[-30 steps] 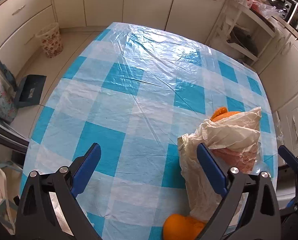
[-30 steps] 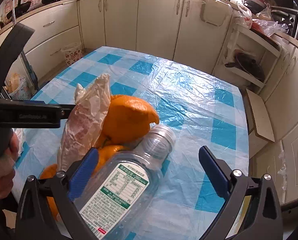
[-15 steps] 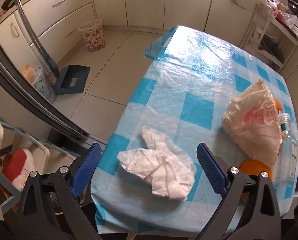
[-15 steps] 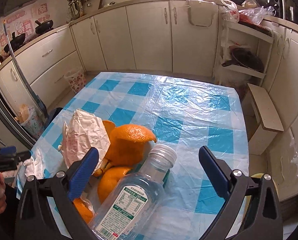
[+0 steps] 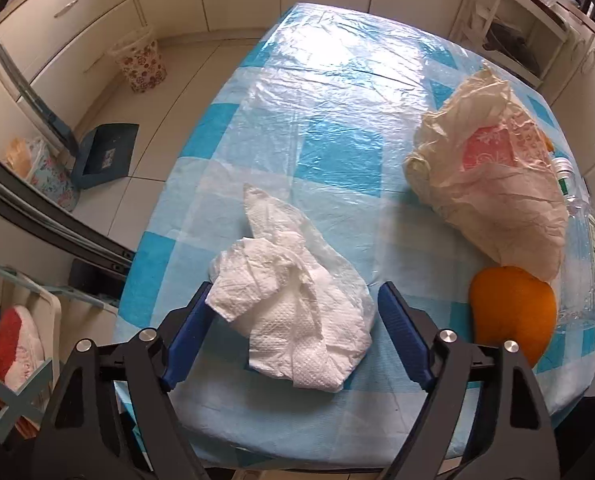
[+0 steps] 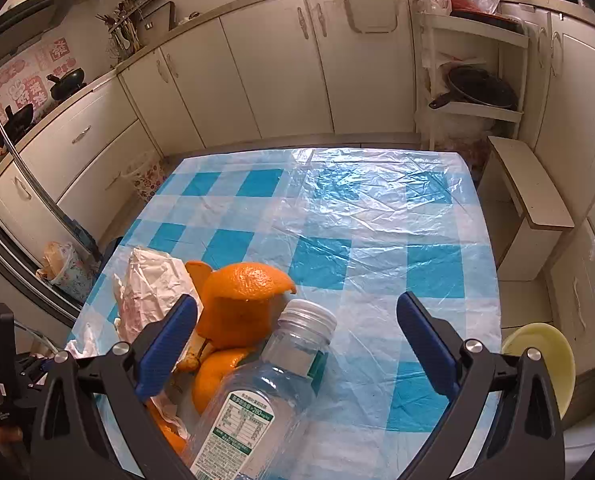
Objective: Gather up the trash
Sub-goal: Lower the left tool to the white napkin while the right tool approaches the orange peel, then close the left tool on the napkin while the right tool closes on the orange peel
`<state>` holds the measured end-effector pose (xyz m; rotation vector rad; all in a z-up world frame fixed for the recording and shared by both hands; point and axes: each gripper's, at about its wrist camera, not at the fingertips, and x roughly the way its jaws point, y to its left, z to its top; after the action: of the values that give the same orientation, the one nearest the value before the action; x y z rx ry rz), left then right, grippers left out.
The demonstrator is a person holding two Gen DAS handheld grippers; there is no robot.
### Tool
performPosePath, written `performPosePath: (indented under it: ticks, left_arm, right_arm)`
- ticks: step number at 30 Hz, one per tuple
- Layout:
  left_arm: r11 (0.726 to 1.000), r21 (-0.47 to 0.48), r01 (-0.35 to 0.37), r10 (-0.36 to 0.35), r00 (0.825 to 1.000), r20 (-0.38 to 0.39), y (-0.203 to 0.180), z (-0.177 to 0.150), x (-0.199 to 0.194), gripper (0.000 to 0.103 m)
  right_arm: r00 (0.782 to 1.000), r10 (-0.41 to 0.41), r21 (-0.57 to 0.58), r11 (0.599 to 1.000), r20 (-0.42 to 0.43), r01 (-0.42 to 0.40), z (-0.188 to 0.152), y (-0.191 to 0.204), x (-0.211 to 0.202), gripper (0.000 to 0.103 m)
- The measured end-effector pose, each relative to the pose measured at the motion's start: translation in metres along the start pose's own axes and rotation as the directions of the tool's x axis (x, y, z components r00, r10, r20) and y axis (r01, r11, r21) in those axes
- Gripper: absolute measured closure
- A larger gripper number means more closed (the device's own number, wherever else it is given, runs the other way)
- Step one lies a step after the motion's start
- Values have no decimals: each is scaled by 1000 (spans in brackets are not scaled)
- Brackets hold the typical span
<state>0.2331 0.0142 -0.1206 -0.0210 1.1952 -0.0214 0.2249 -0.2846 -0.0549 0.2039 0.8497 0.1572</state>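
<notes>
A crumpled white paper towel point(image 5: 297, 312) lies near the table's front edge, between the blue fingers of my open left gripper point(image 5: 293, 304). A crinkled beige plastic bag point(image 5: 493, 184) lies to its right, with orange peel point(image 5: 513, 312) below it. In the right wrist view my right gripper point(image 6: 297, 312) is open over a clear plastic bottle point(image 6: 265, 388) lying on its side, beside orange peel point(image 6: 241, 304) and the bag point(image 6: 153, 284). The bottle also shows in the left wrist view point(image 5: 585, 240).
The table wears a blue-and-white checked cloth point(image 6: 377, 220) under clear plastic. A floral waste bin point(image 5: 141, 64) and a dustpan point(image 5: 105, 156) stand on the floor to the left. Cabinets point(image 6: 281, 68) ring the room. A yellow bowl point(image 6: 545, 356) sits off the table's right edge.
My left gripper swung left and down to the paper towel, which now lies between its fingers. My right gripper pulled back and rose a little; the bottle looks smaller.
</notes>
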Motion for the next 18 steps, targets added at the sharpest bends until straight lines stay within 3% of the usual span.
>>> performPosePath:
  ticks: [6,11,18]
  left_arm:
    - [997,45,61,-62,998,26,-17,1,-3,40]
    - [997,59,53,-56,998,34,-18,2,-4,43]
    - [996,81,40,-43,998,37,-17,2,-3,43]
  right_arm:
    - [995,96,50,994,-23,-95,18,1,17,8]
    - [967,242,154,962,-80,-227,27,2,40,10]
    - [955,225,139,970,-192,-201,24,18,73,11]
